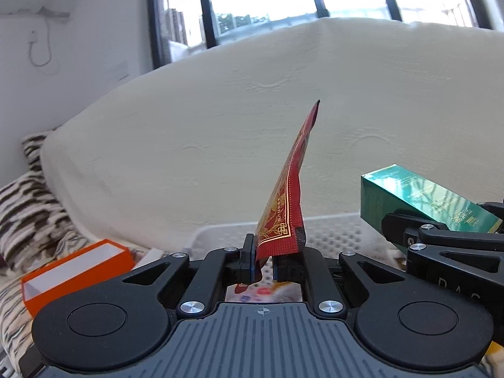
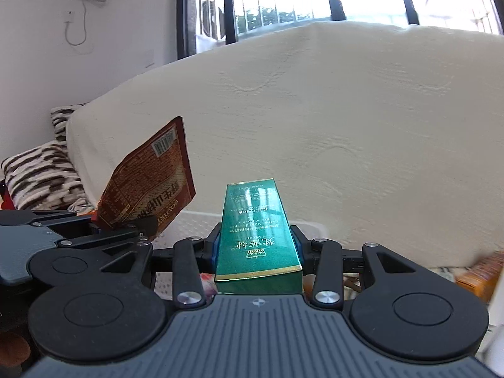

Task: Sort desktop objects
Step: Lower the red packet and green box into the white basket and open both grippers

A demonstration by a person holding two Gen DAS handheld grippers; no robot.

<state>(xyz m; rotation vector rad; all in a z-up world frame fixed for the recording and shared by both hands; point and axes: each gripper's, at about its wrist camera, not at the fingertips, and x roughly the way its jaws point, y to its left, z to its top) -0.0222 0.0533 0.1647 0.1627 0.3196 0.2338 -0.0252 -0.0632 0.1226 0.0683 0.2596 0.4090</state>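
My left gripper (image 1: 267,261) is shut on the lower corner of a flat red packet with gold print (image 1: 288,195), which stands up edge-on between the fingers. In the right wrist view the same packet (image 2: 148,186) shows its brown printed back at the left. My right gripper (image 2: 255,249) is shut on a green box with gold edging (image 2: 255,230), held lengthwise and pointing away. The green box (image 1: 412,200) and the right gripper also appear at the right of the left wrist view. Both grippers are held up in the air, side by side.
A white perforated basket (image 1: 334,236) lies just beyond and below the grippers. An open orange box with a white inside (image 1: 75,271) sits at the lower left. A cream-covered sofa back (image 1: 220,119) fills the background, with striped cushions (image 1: 28,208) at the left and windows above.
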